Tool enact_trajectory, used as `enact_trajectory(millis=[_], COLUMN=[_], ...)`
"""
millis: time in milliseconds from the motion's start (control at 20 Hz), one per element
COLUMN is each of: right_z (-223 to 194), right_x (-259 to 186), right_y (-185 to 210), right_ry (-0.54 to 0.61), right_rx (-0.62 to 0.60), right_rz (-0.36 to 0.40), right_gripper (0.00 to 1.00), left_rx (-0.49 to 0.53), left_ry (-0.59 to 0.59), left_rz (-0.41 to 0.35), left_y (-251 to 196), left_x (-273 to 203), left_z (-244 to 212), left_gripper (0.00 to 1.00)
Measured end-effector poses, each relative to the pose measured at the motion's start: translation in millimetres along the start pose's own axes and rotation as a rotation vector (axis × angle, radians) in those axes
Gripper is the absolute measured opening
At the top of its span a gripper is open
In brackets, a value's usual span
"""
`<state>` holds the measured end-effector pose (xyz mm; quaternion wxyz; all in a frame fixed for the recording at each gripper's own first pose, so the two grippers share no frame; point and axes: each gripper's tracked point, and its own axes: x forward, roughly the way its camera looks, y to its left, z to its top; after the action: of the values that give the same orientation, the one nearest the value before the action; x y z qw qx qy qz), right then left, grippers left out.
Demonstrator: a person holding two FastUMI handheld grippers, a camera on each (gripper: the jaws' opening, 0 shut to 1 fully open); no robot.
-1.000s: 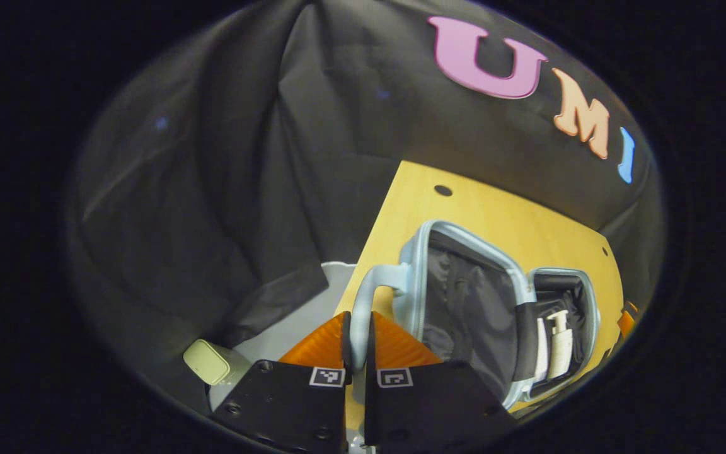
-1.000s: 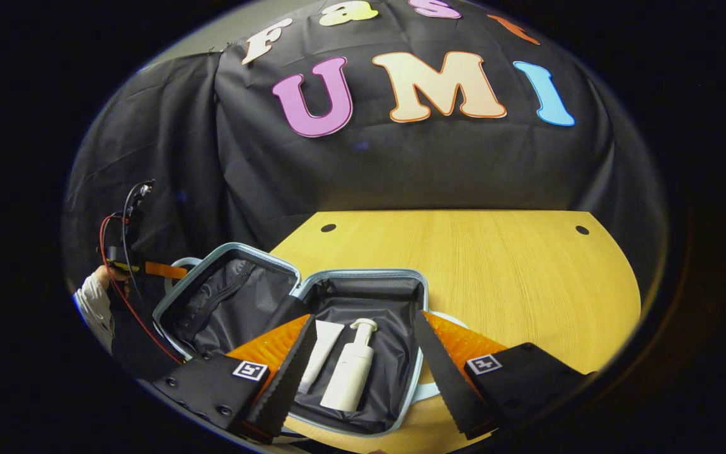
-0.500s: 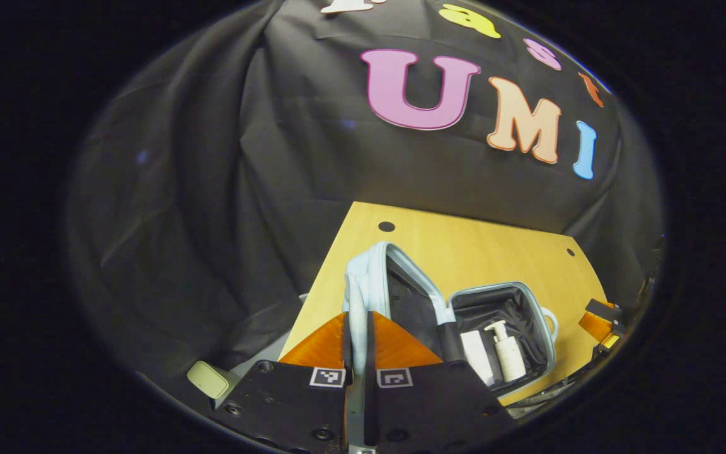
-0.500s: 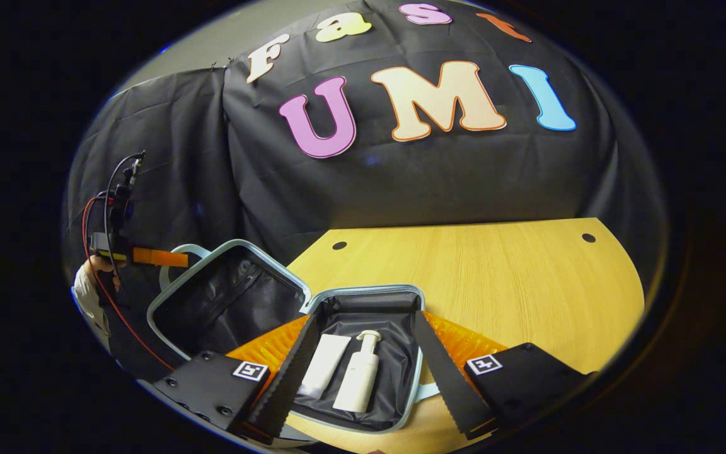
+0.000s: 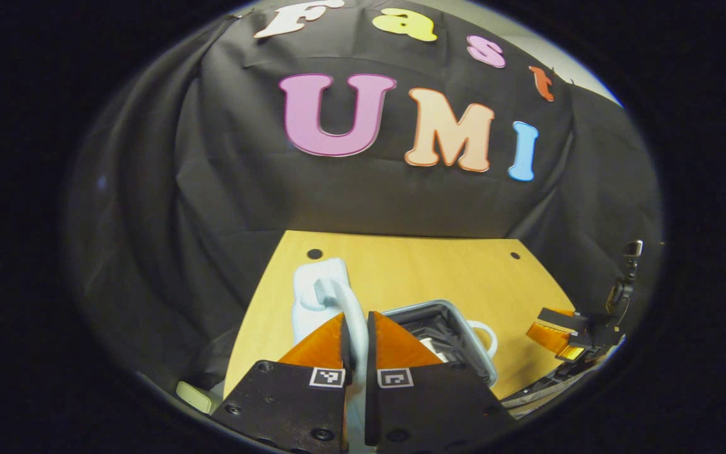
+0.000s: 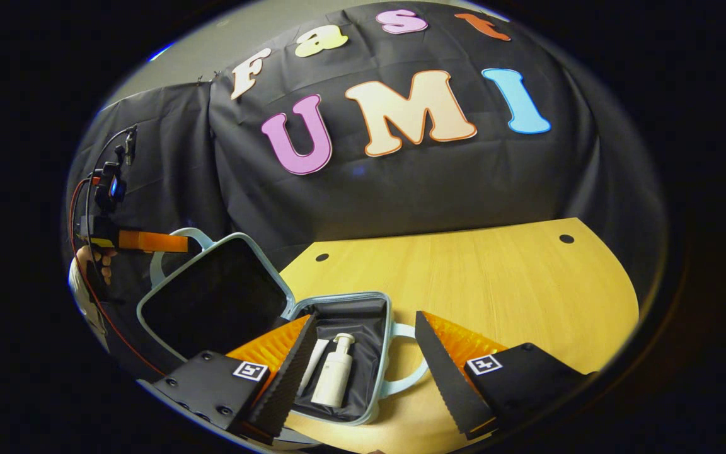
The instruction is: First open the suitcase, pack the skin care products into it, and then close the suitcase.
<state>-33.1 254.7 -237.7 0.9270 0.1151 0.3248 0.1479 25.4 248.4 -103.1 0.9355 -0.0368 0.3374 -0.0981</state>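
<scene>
Pale blue hard-shell suitcase (image 6: 372, 372) sits open on the yellow wooden table (image 6: 501, 284). White pump bottle (image 6: 333, 378) and white tube (image 6: 312, 366) lie inside its base, tube left of bottle. Lid (image 6: 212, 296) stands raised at left.

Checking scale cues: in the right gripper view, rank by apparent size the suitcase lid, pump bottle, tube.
1. suitcase lid, by far the largest.
2. pump bottle.
3. tube, partly hidden behind the tool's finger, so its rank below the bottle is unsure.

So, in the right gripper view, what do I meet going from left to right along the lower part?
Left gripper on the lid handle → raised suitcase lid → tube → pump bottle → base handle.
</scene>
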Motion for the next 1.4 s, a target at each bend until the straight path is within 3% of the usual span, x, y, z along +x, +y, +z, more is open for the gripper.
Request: enact_trajectory(millis=[600,900,1400], right_z=[11,11,8], right_x=[-45,-60,-81], right_y=[-70,-95,-133], right_ry=[-0.03,-0.035,-0.036], right_rx=[0.016,0.018,0.03], right_rz=[-0.098,-0.131,-0.187], right_gripper=[0.98,0.98,0.98], left_rx=[-0.053,-0.02,0.038], left_ry=[0.005,0.084,0.237], left_rz=[-0.279,-0.333,-0.357], left_y=[-137,-183,-235], left_x=[38,60,96], left_z=[-7,-39,-107], left_gripper=[0.06,0.06,0.08])
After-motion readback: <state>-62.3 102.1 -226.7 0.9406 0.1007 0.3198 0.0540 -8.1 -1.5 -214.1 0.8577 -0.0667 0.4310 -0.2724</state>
